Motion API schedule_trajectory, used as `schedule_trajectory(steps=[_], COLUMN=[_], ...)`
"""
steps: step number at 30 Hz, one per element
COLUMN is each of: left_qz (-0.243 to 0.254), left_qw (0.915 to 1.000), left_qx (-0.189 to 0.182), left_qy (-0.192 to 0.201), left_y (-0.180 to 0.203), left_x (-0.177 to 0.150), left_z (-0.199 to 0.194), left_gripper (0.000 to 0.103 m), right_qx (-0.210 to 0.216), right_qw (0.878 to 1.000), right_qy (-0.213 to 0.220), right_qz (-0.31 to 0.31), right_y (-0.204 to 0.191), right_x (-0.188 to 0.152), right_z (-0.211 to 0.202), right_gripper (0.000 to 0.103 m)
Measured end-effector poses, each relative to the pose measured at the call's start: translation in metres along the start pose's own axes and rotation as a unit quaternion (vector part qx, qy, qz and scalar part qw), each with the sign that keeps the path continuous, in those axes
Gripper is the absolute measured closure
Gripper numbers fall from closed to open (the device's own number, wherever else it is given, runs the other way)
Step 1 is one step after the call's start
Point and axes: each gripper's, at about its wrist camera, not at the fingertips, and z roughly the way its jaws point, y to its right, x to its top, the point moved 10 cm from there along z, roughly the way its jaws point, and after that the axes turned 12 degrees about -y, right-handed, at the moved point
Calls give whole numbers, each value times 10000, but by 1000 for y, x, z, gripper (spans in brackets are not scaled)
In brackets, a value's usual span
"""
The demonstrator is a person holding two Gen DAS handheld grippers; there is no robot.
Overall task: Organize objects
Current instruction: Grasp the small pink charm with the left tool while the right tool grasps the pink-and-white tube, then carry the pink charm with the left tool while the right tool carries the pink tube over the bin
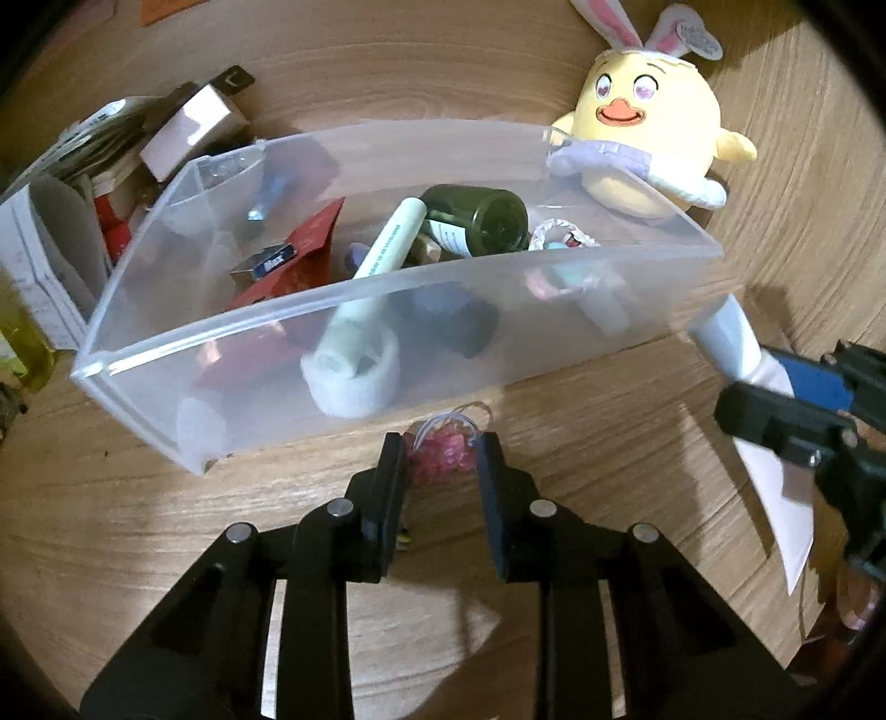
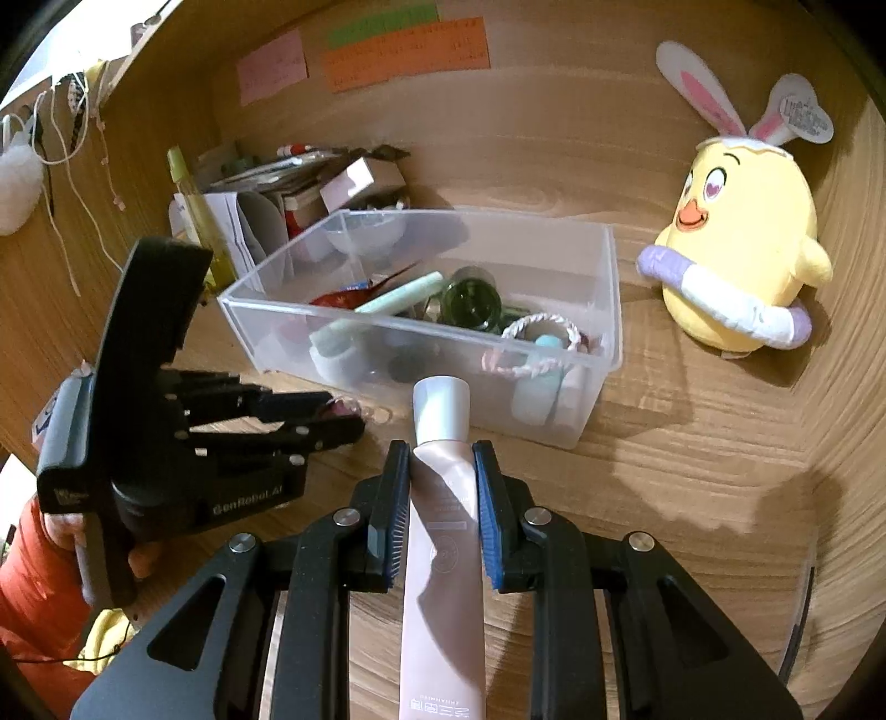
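A clear plastic bin (image 1: 387, 310) (image 2: 587, 354) stands on the wooden desk and holds a green bottle (image 1: 476, 221), a pale green tube (image 1: 382, 255), a red packet (image 1: 299, 260), a white roll and braided rings. My left gripper (image 1: 441, 451) is closed around a small pink beaded item (image 1: 443, 454) on the desk just in front of the bin; it also shows in the right wrist view (image 2: 338, 418). My right gripper (image 2: 441, 459) is shut on a pink tube with a white cap (image 2: 443, 498), cap pointing at the bin's near wall; the tube also shows in the left wrist view (image 1: 731, 349).
A yellow chick plush with bunny ears (image 1: 648, 144) (image 2: 742, 260) sits right of the bin. A pile of boxes and papers (image 1: 83, 183) (image 2: 288, 188) stands left behind it. Sticky notes (image 2: 404, 50) hang on the back wall. Strings (image 2: 72, 138) hang at the left.
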Motion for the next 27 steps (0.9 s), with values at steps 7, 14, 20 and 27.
schedule_trajectory(steps=[7,14,20,27], left_qz=[-160,-225,-281,-318], left_qw=[9993,9969,9941,9905], left_qx=[-85,-42,-37,-7], left_qy=[332,752,1045,1335], left_y=[-8,-13,-17,-22], left_x=[-1,10,19,34], left_z=[-30,-65,-88,-109], left_gripper=[77,77,77,77], right_qx=[58,32,56,-113], right_qw=[9998,9991,9982,9974], right_qy=[216,419,591,718], right_qz=[-4,46,53,13], right_y=[-2,0,2,7], right_x=[13,32,53,74], right_z=[-13,-23,-32,-35], right_gripper=[82,82,82,82])
